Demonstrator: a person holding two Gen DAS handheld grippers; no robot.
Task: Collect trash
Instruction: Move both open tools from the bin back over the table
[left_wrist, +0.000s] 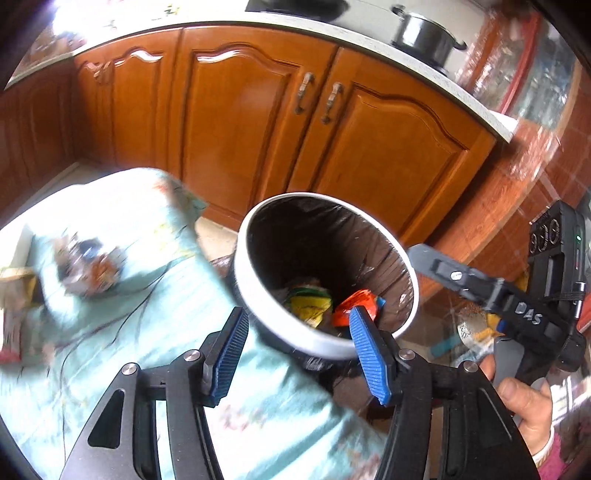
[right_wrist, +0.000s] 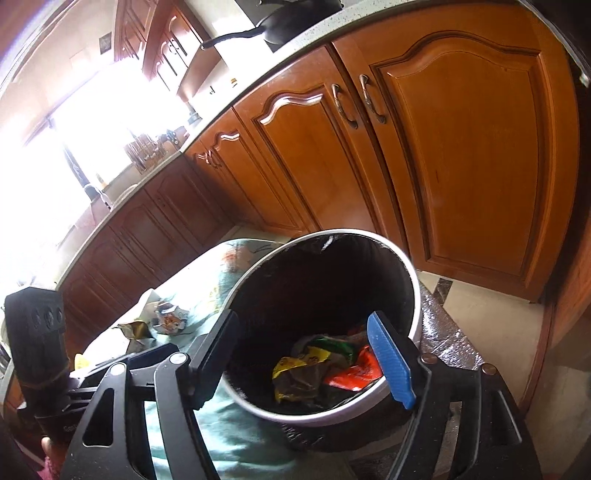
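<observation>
A round trash bin with a white rim (left_wrist: 295, 334) and a black liner stands beside a table covered in a pale teal cloth (left_wrist: 122, 332). Yellow-green wrappers (left_wrist: 308, 301) and an orange wrapper (left_wrist: 356, 301) lie at its bottom. My left gripper (left_wrist: 298, 313) is open over the bin's near rim with nothing between its blue pads. My right gripper (right_wrist: 303, 318) is open above the bin's rim (right_wrist: 332, 419), also without anything in it, and the yellow wrapper (right_wrist: 293, 367) and orange wrapper (right_wrist: 354, 374) lie below it. A crumpled wrapper (left_wrist: 86, 266), blurred, rests on the cloth. More wrappers (right_wrist: 166, 319) lie farther back.
Brown wooden cabinets (left_wrist: 236, 122) with metal handles run behind the bin under a pale counter (left_wrist: 369, 40). On the counter sit a steel pot (left_wrist: 424, 33) and a black pan (right_wrist: 280, 26). A hand (left_wrist: 524, 402) holds the other gripper at the right. Tiled floor (right_wrist: 480, 317) lies to the right of the bin.
</observation>
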